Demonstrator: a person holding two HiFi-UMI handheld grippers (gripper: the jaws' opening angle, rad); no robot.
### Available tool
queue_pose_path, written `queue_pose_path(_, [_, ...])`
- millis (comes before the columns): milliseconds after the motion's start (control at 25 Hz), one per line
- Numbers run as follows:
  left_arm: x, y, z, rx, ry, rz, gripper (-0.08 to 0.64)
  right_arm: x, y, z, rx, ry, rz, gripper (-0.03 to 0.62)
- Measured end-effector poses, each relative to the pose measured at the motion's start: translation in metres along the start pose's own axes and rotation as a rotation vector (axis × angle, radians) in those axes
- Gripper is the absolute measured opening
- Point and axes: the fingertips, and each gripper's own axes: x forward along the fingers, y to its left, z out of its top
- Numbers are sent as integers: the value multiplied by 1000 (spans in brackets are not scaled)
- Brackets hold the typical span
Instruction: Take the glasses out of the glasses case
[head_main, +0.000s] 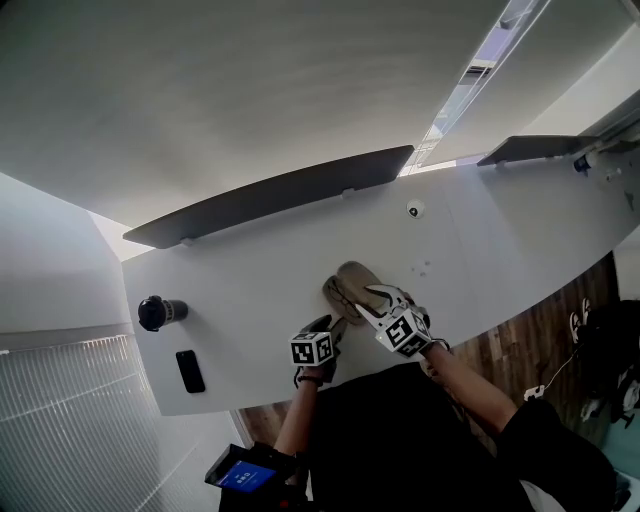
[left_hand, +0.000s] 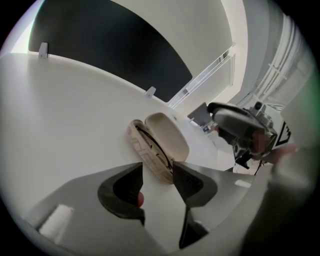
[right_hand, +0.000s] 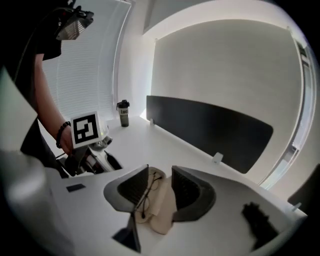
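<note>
A beige glasses case (head_main: 350, 283) lies open on the white table (head_main: 250, 290). Its lid (left_hand: 169, 134) is tipped back, and thin dark-framed glasses (left_hand: 155, 148) lie in the base. My left gripper (left_hand: 158, 168) has its two tips against the sides of the case's near end, and it also shows from the front (right_hand: 97, 156) in the right gripper view. My right gripper (right_hand: 160, 176) hangs above the case (right_hand: 161, 212) with jaws wide apart and nothing held. The glasses (right_hand: 145, 194) show below, between its jaws. From the head view it reaches over the case (head_main: 378, 296).
A dark bottle (head_main: 160, 312) and a black phone (head_main: 189, 371) sit at the table's left. A long dark panel (head_main: 280, 195) stands along the far edge. A small round white thing (head_main: 415, 209) lies further back, and a black object (right_hand: 260, 222) lies to the right of the case.
</note>
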Motion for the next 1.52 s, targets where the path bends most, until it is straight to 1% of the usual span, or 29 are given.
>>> queue_pose_path(40, [-7,-2,1,-1,-23,-22,190,11,13,-2,14,49,45,153])
queue_pose_path(120, [-20,-5,1,3,-57,-53,176,33,27,-19,86,164,109,153])
queue_pose_path(240, [-37,-6,2,24,-85,-67,175,62,34,-51,243,320,169,153])
queue_pose_path(280, [-43,-4,2,30,-94,-64,172,69,35,-57,273,358,180,153])
queue_pose_path(320, [-49,-1,3,33,-103,-62,170,75,36,-60,281,388,186,153])
queue_pose_path(440, [-63,5,6,33,-131,-59,167,88,37,-65,249,449,181,153])
queue_pose_path(520, [-70,8,8,30,-146,-59,167,93,38,-71,259,492,178,153])
queue_pose_path(600, [-74,12,9,31,-153,-58,167,99,44,-77,280,529,197,153])
queue_pose_path(680, [-76,17,8,32,-151,-56,163,105,50,-85,310,552,222,153])
queue_pose_path(760, [-77,21,6,33,-144,-55,163,108,54,-93,320,572,229,153])
queue_pose_path(1040, [-76,26,5,35,-128,-63,158,112,57,-99,301,619,219,152])
queue_pose_path(1200, [-74,24,5,43,-117,-71,158,114,58,-103,256,644,196,149])
queue_pose_path(1360, [-72,24,2,51,-107,-74,153,115,57,-95,226,600,165,140])
queue_pose_path(1480, [-72,21,3,57,-103,-72,152,109,56,-96,253,588,152,124])
queue_pose_path(1520, [-72,19,4,59,-103,-72,152,107,55,-96,267,579,148,108])
